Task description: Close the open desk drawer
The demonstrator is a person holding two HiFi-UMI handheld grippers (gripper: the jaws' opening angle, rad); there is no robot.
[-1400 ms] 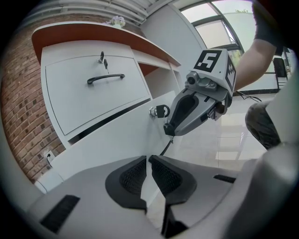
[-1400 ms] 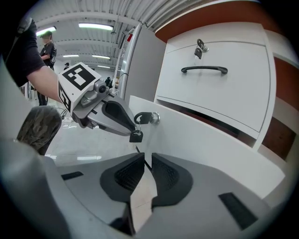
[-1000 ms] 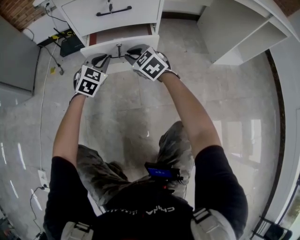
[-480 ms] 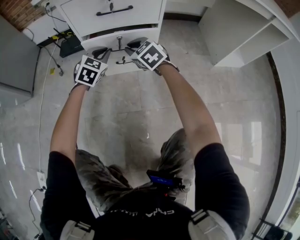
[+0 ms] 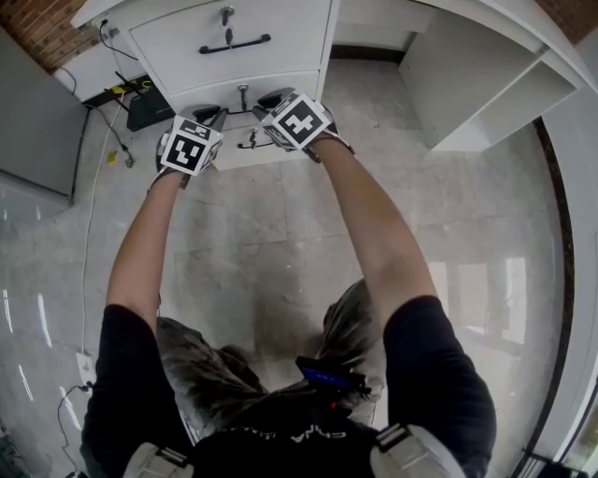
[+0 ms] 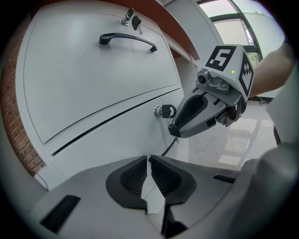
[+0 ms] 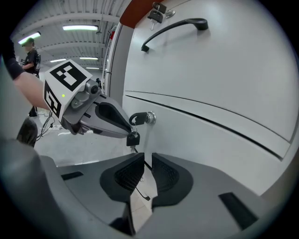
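The white lower desk drawer (image 5: 229, 101) sits flush with the cabinet front, under the upper drawer (image 5: 234, 28) with its black handle (image 5: 234, 43). A lock with a key (image 5: 243, 91) is at its top centre, and a thin black handle (image 5: 247, 142) shows lower down. My left gripper (image 5: 213, 114) and right gripper (image 5: 266, 98) both point at the drawer front, either side of the lock. In the left gripper view the jaws (image 6: 149, 161) are shut against the white panel. The right gripper's jaws (image 7: 147, 158) are shut too, just below the lock (image 7: 142, 118) and its hanging key fob (image 7: 133, 138).
A white open shelf unit (image 5: 486, 65) stands to the right. Left of the desk are a grey panel (image 5: 37, 112), a black box (image 5: 145, 107) and cables on the floor (image 5: 103, 159). A brick wall (image 5: 37, 28) is at the far left. My knees are below.
The lower drawer slid in: its open inside showed a second ago and is now hidden. Both grippers moved forward with the drawer front.
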